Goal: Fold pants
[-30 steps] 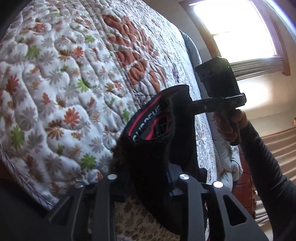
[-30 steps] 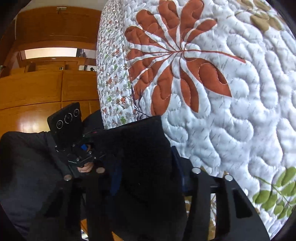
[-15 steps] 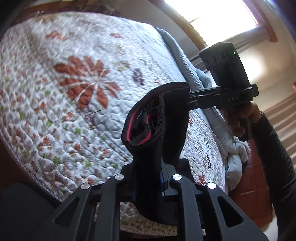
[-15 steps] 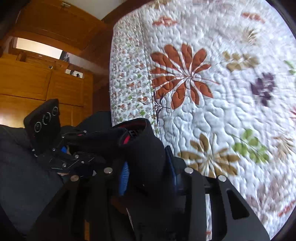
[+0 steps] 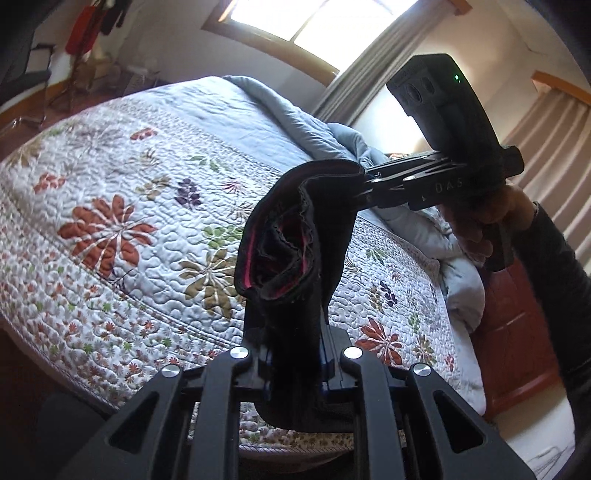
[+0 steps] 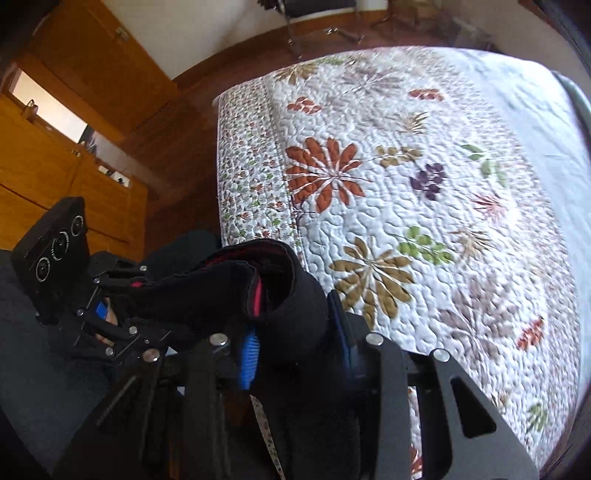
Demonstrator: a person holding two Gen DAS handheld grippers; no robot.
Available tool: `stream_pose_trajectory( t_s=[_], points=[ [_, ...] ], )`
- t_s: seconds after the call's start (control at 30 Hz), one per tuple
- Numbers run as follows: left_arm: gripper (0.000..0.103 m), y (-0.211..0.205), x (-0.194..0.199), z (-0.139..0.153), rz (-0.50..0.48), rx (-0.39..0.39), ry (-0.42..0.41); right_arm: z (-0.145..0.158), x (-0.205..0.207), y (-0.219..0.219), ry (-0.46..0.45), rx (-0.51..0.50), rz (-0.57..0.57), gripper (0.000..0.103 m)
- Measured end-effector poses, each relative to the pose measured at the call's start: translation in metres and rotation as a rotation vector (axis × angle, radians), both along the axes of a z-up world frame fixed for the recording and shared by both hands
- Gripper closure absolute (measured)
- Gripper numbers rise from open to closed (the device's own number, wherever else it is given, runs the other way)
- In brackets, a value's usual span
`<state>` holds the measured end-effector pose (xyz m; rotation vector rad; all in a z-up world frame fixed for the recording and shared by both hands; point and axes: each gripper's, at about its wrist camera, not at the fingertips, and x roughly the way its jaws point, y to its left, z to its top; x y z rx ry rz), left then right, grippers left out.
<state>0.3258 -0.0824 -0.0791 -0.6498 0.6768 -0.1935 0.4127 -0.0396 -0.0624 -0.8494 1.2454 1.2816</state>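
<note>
both hand-held grippers have risen, lifting the black pants [image 5: 295,258] clear above the quilted bed [image 5: 110,221]. left hand-held gripper [image 5: 293,363] is clamped narrow on the waistband; right hand-held gripper [image 6: 295,350] pinches the other end, its blue pads [image 6: 249,354] against cloth. beyond the bed, a window [image 5: 295,22].

Both grippers rising away from floral quilted bedspread [image 5: 110,206] — more of bed coming into view. Black pants with red-lined waistband [image 5: 291,254] lifting with them, left gripper [image 5: 295,354] rolling — jaws narrowing on fabric.
</note>
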Motion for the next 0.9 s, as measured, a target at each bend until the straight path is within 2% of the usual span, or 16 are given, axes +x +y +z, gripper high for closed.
stream_pose_trajectory(
  t_s=[0.4,0.9],
  points=[
    [0.086,-0.051,-0.011,0.042,-0.088,0.131,-0.045,0.035,-0.03,-0.056,-0.145,0.027,-0.073,0.071],
    [0.086,-0.098,-0.015,0.06,-0.189,0.223,-0.084,0.047,-0.044,-0.107,-0.261,0.01,-0.169,0.071]
  ],
)
